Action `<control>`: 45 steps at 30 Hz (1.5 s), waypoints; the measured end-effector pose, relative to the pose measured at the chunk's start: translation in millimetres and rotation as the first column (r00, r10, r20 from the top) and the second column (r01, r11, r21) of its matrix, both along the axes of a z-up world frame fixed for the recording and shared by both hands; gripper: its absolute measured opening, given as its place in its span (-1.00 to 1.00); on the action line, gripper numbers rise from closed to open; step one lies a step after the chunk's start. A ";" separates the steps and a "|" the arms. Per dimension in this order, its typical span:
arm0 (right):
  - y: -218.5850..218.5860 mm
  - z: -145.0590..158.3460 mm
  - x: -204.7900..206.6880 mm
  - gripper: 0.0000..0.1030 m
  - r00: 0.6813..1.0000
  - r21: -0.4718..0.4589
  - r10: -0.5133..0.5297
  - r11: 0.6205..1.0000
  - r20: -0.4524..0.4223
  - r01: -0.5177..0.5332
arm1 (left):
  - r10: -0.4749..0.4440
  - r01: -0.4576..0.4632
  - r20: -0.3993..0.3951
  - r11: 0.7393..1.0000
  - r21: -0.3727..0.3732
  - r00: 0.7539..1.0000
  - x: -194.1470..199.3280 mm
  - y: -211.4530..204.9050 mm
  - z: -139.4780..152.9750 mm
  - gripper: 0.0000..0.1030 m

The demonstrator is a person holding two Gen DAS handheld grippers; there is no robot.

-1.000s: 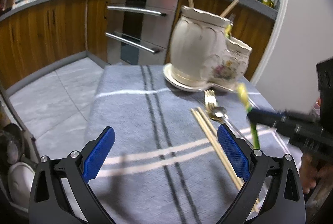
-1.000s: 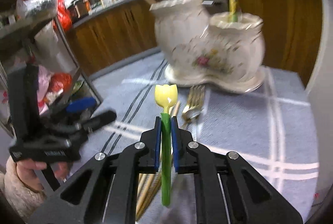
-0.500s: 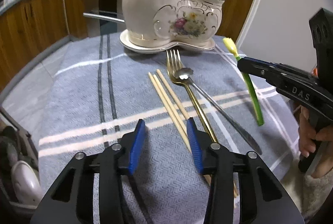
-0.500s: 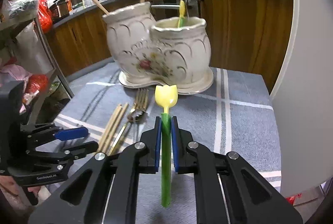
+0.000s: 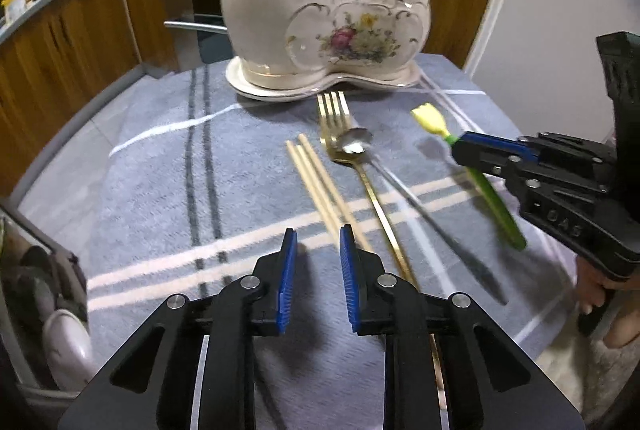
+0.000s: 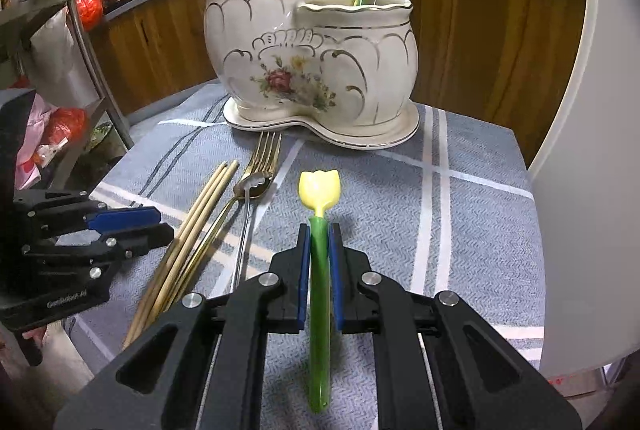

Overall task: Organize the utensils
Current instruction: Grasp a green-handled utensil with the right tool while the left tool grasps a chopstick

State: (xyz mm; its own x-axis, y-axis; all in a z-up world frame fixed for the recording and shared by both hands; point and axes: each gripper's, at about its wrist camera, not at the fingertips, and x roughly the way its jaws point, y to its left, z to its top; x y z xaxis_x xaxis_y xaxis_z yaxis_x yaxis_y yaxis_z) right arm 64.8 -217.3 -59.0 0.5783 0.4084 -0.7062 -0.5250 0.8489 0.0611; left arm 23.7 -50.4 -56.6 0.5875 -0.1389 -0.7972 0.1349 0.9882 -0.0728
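Blue-padded left gripper (image 5: pixel 318 242) fingers have narrowed, still parted, while right gripper (image 6: pixel 319 230) keeps pinching tulip spoon (image 6: pixel 320 270).

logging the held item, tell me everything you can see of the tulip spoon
The tulip spoon looks like plastic: a pale yellow tulip-shaped bowl on a glossy green handle. The right tongs are shut on the handle just below the bowl, which points toward the holder. It is lifted off the cloth, its shadow beneath it, tail end hanging free. Only the blue pads touch it.
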 end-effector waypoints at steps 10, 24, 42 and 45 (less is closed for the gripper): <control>-0.3 -1.0 0.6 -0.82 1.000 -0.016 0.008 1.000 -0.001 -0.008 | 0.011 -0.010 -0.012 0.998 0.065 1.000 -2.7 -2.1 -2.6 -0.55; 8.7 -15.3 1.0 -0.58 0.999 -0.118 0.046 0.992 -0.026 -0.049 | -0.038 0.047 -0.066 0.989 0.142 0.997 27.3 -3.0 -3.1 -0.61; -14.4 24.6 -4.9 -0.82 0.997 0.112 0.026 0.993 0.073 -0.034 | -0.108 0.102 0.080 0.992 0.078 0.991 14.8 18.1 11.4 -0.90; -21.0 37.3 -8.6 -0.82 0.991 0.167 0.006 0.985 0.135 -0.029 | -0.121 0.115 0.151 0.992 0.045 0.981 3.1 25.1 21.7 -0.90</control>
